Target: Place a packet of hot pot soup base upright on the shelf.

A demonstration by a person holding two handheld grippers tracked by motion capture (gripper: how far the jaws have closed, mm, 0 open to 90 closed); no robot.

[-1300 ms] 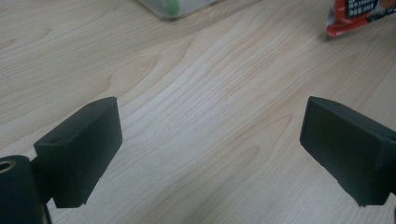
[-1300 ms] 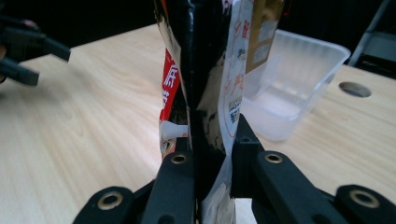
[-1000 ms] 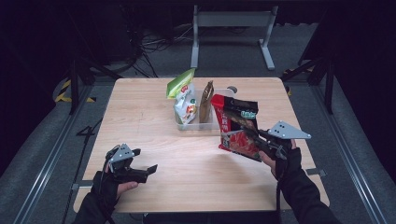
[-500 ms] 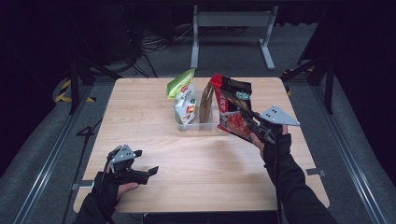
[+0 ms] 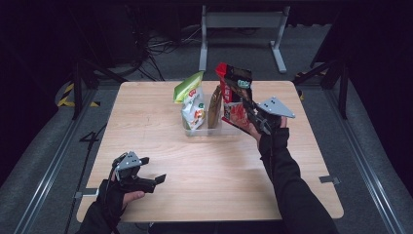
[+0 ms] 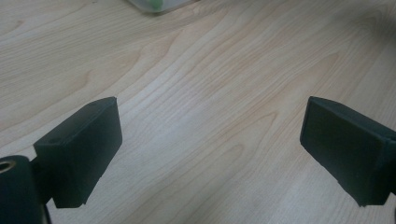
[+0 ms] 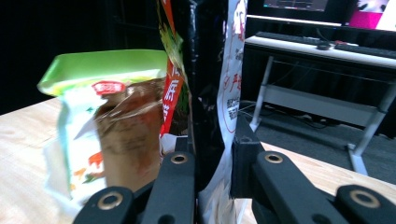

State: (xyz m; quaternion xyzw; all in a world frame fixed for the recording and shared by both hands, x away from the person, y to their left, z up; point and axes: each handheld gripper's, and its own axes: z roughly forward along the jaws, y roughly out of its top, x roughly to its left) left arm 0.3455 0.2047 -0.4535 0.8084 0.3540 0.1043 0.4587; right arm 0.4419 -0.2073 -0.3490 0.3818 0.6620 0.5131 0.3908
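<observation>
The right gripper is clamped on a red snack bag, holding it upright at the right end of the clear tray, beside a brown pouch and a green-topped bag. Well in front of the tray, the left gripper rests low over the wooden table, jaws spread wide and empty.

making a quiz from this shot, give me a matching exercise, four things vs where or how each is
Things:
1. red snack bag
2. green-topped bag
3. brown pouch
4. left gripper

States:
a. open, low over bare table
b. clamped in the right gripper
c. left end of the clear tray
d. between the other two bags

Pairs: 1-b, 2-c, 3-d, 4-a
</observation>
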